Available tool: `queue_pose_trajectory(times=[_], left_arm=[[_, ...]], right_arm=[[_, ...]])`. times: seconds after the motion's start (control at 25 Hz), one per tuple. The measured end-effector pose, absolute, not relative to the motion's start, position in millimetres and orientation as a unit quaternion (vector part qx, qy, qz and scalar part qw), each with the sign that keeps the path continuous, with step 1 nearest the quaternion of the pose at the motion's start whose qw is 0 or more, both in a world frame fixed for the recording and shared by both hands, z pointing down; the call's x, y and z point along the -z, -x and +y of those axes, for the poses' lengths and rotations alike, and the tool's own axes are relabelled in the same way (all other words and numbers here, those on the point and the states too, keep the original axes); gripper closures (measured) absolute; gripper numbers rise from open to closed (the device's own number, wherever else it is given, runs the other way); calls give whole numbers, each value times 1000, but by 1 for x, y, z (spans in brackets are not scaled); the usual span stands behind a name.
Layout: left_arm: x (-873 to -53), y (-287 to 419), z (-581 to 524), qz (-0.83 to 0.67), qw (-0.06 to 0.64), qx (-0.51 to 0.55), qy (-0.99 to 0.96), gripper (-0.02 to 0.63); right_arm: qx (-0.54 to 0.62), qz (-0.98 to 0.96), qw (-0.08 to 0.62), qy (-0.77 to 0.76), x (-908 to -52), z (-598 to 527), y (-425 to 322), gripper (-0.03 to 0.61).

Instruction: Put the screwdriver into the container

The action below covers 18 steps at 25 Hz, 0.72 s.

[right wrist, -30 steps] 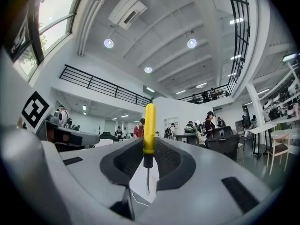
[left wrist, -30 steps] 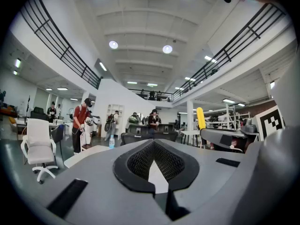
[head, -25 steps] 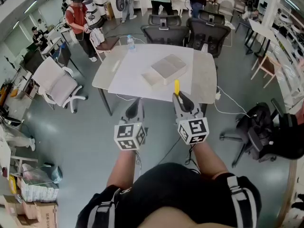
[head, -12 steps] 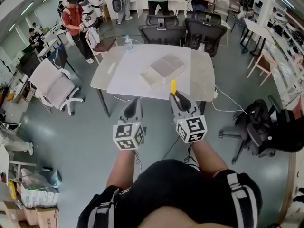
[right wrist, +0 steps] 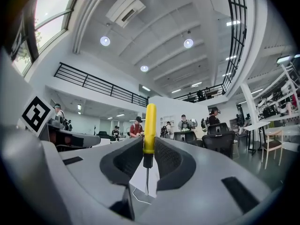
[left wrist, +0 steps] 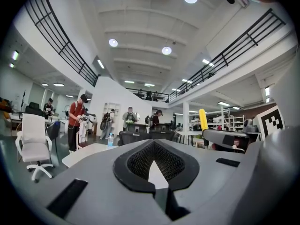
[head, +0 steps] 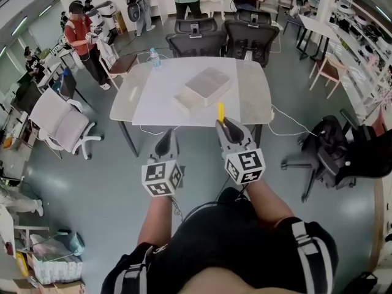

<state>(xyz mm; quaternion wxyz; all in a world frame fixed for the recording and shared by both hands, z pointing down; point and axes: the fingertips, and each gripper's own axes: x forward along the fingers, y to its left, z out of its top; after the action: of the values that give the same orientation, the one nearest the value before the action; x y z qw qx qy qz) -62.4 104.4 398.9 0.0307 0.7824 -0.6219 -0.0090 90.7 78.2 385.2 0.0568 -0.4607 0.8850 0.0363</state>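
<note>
A yellow-handled screwdriver (head: 220,111) (right wrist: 149,125) stands upright in my right gripper (head: 224,125) (right wrist: 149,144), which is shut on it at the handle's base, the metal tip pointing down. The gripper hangs in the air just before the near edge of the white table (head: 245,106). The container, a beige box (head: 207,84), lies near the table's middle with a flat beige piece (head: 184,100) beside it. My left gripper (head: 166,141) (left wrist: 153,146) is shut with nothing in it, level with the right one. The left gripper view also shows the screwdriver (left wrist: 202,119).
A water bottle (head: 155,58) stands at the table's far left corner. Two black office chairs (head: 193,38) (head: 248,38) sit behind the table, a white chair (head: 61,124) to the left, a black chair (head: 331,158) to the right. Cables trail under the table. People stand at the back.
The table and room have slid slightly left in the head view. Both grippers keep the same pose, and the screwdriver stays in the right one.
</note>
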Motion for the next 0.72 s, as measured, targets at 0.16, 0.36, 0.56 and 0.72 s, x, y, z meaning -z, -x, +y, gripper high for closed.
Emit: queue_pose_trajectory(times=[0.16,0.36,0.56,0.72], left_arm=[[-404,65,87,-623,32,9,-781,601],[-411,62,54,-622,38,5,-782,601],[-409,63,2,-619,46,8,-784,601],[-397,66,-42,-620,20,-8,-784,601]], right_arm=[[-31,887,55,457,-394,59,-87,512],[-31,892,56,448,-395,21,-78,512],[-31,894,51,443,-396,-29,-72,512],[-32,890,50,451,-390,-75,-71,512]])
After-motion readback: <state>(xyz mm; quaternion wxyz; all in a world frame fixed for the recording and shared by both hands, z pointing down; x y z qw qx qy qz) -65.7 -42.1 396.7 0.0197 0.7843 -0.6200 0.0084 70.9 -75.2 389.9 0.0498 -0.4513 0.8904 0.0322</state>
